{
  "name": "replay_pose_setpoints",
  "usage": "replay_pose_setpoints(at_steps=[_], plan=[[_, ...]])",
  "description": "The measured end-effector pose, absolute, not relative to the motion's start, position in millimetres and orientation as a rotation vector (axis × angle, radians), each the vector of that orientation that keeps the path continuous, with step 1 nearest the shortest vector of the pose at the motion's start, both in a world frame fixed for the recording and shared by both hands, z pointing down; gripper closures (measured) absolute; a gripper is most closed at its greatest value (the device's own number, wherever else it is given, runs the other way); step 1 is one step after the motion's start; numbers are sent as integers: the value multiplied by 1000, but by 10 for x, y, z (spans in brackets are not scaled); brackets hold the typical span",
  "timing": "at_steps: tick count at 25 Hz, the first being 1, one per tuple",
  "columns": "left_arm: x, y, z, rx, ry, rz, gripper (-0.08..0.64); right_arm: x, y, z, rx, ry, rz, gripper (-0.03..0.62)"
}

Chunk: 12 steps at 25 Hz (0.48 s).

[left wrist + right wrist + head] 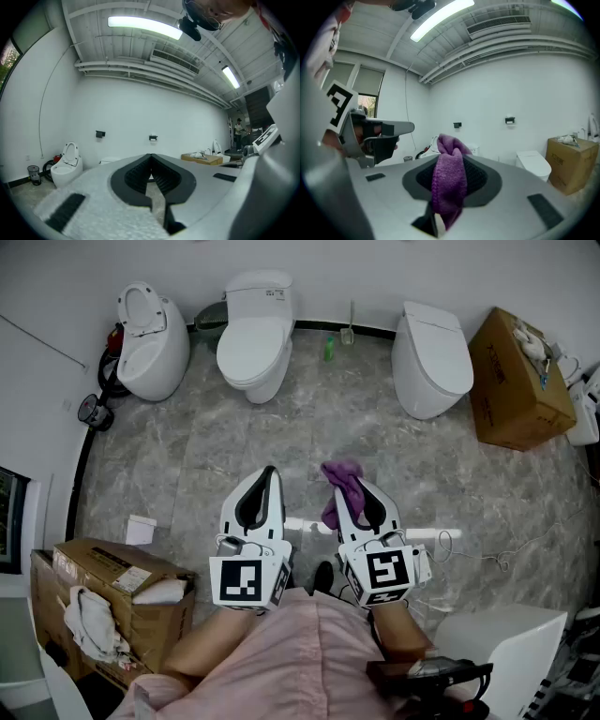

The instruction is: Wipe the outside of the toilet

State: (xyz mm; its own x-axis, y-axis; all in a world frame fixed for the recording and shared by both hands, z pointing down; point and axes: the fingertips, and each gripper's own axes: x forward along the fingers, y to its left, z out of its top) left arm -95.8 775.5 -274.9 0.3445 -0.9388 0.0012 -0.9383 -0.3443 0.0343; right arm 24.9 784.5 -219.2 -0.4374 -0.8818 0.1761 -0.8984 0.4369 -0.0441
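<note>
Three white toilets stand along the far wall: an egg-shaped one with its seat raised (150,338), a middle one with a tank (255,338), and a lidded one (431,357) on the right. My right gripper (349,482) is shut on a purple cloth (339,486), which bunches above the jaws and hangs down between them (449,185). My left gripper (267,476) is shut with nothing in it, its black pads meeting at the tip (151,157). Both grippers hover over the grey floor, well short of the toilets.
An open cardboard box (108,596) sits at my near left and another box (517,381) at the far right. A green bottle (329,349) and a brush (348,332) stand by the wall between the toilets. A white unit (502,643) is near right, with a cable (487,554) across the floor.
</note>
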Motion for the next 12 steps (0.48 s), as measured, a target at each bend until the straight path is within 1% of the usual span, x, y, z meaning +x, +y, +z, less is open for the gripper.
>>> replay_pose_setpoints(at_steps=[6, 12], plan=[[-873, 7805, -2699, 2545, -1787, -17, 552, 334, 7883, -2162, 1589, -2561, 197, 488], [-659, 7787, -2684, 2533, -1803, -5, 552, 589, 7840, -2167, 1605, -2583, 224, 488]])
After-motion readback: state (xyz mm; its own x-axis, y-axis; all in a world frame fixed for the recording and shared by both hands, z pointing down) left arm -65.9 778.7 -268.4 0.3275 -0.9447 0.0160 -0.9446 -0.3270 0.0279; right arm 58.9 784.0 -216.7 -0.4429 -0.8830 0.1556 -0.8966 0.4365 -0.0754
